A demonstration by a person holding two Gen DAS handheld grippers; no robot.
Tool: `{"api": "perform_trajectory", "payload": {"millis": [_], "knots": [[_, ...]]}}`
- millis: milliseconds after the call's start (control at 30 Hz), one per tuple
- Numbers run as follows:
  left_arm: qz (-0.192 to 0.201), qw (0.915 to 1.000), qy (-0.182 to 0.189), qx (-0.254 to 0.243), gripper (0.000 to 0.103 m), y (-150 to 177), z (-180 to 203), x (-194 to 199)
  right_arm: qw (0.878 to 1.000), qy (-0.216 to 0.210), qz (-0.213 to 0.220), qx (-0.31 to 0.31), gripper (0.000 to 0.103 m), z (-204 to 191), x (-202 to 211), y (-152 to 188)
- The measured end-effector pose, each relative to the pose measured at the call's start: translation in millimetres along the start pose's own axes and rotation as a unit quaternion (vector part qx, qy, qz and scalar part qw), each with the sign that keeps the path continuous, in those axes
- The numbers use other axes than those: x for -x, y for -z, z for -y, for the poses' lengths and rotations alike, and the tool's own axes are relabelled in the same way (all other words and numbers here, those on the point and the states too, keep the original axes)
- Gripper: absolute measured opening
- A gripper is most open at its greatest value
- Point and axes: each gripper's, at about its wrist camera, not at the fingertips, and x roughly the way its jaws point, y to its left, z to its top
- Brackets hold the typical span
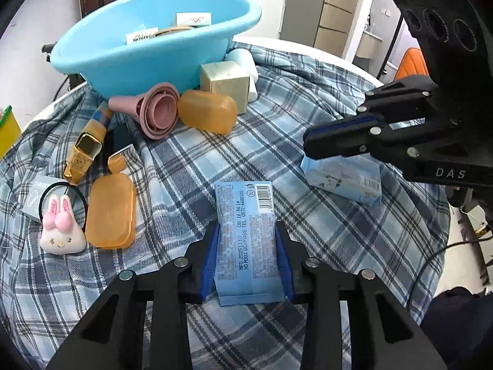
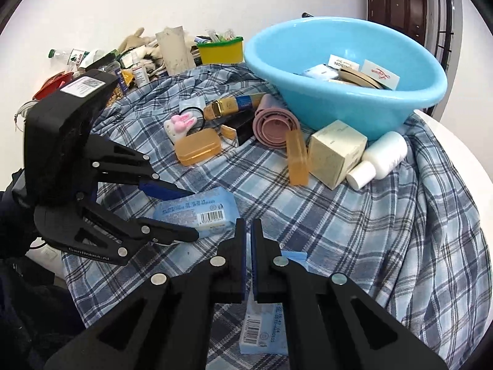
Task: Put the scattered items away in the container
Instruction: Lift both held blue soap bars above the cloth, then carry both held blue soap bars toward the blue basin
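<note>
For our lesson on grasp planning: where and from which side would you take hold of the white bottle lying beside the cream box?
Grip the white bottle across its round body, not the narrower cap. It lies on its side on the plaid cloth, wedged against the cream box and the blue basin, so come from above, probably with one finger toward the cap end's open side.

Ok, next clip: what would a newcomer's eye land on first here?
Probably the big light-blue basin at the far side of the plaid cloth, already holding a few small boxes. Next, the left hand-held gripper clamped around a pale-blue tissue packet in the foreground, and the right hand-held gripper, nearly closed, above a second packet.
</note>
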Motion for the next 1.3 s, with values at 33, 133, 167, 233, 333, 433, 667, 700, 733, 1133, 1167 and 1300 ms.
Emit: {"api": "perform_trajectory", "payload": {"millis": [33,133,167,233,333,433,667,700,733,1133,1167,1300], "knots": [[0.0,1.0,-0.005,-0.003,0.037,0,0,1,1.0,0.0,0.001,0.001,0.001,0,1,0],[0.003,0.9994,-0.029,-0.021,0.051,1,4,1,1.0,0.004,0.004,-0.002,0.001,2,5,2],[0.004,0.999,-0.038,-0.024,0.061,1,6,0,1.0,0.006,0.004,-0.005,0.001,3,6,4],[0.016,0.9989,-0.038,-0.023,0.085,-2,6,1,1.0,0.01,0.004,-0.011,0.001,7,10,7],[0.018,0.9995,-0.025,-0.011,0.085,-5,5,-1,0.999,0.024,0.009,-0.023,0.001,14,18,13],[0.012,0.9999,-0.009,-0.002,0.061,-8,2,-5,0.998,0.034,0.019,-0.039,0.001,21,29,19],[0.002,0.9998,-0.019,0.0,0.053,-5,0,-5,0.998,0.039,0.014,-0.037,0.015,20,33,35],[0.003,0.9996,-0.029,-0.001,0.066,-4,1,-5,0.998,0.04,0.015,-0.034,0.032,18,33,38],[0.007,0.9993,-0.037,-0.003,0.076,-4,1,-4,0.999,0.04,0.016,-0.033,0.053,16,33,40],[-0.006,0.9999,-0.011,-0.006,0.073,-2,6,-10,0.998,0.064,-0.012,-0.012,0.049,8,8,52],[-0.007,0.9999,-0.013,-0.007,0.073,-2,6,-11,0.998,0.065,-0.013,-0.013,0.048,9,7,52],[-0.004,0.9999,-0.014,-0.004,0.069,-3,4,-12,0.998,0.066,-0.023,-0.011,0.047,9,2,55]]}}
